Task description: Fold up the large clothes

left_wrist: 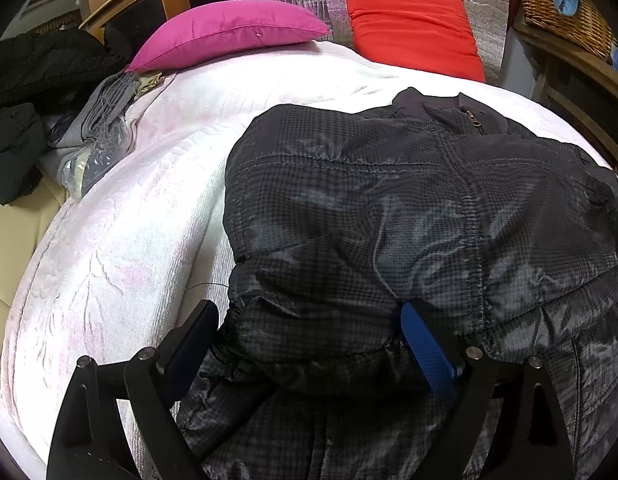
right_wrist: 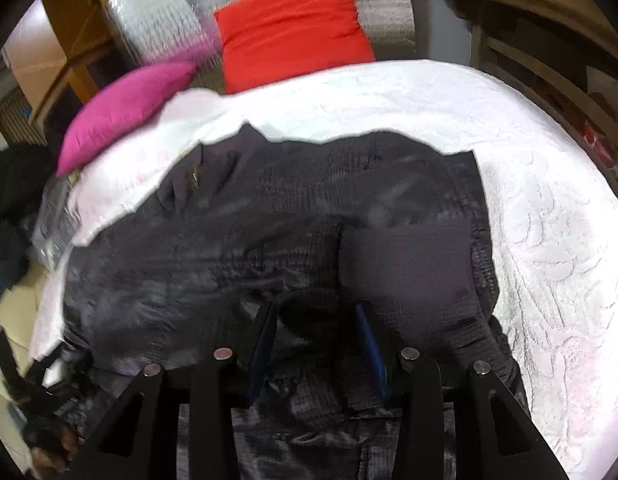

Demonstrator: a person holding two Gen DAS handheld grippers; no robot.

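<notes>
Left gripper (left_wrist: 309, 344): jaws spread wide, straddling the gathered elastic hem of the dark checked jacket (left_wrist: 389, 208). Cloth bulges between the fingers, but neither pad is seen pressing it; judged not gripping.

The jacket lies ahead of both tools on the white bedspread (left_wrist: 121, 240), collar and zip at the far end, one sleeve already laid across the body. Beyond it, a magenta cushion (left_wrist: 229, 32) ahead-left and a red cushion (left_wrist: 413, 28) ahead-right, both clear of the work. A heap of other clothes (left_wrist: 41, 92) sits far left, off the fold path.

Right gripper (right_wrist: 317, 344): jaws at a narrower gap, a ridge of jacket cloth standing between them near the hem. The view is blurred; whether the pads bite cannot be told.

Recommendation: close both tools on the hem's full thickness, outer shell and lining together, at matching positions either side. Lift evenly and carry the hem forward toward the collar. Slippery cloth may slide out of a shallow pinch.
</notes>
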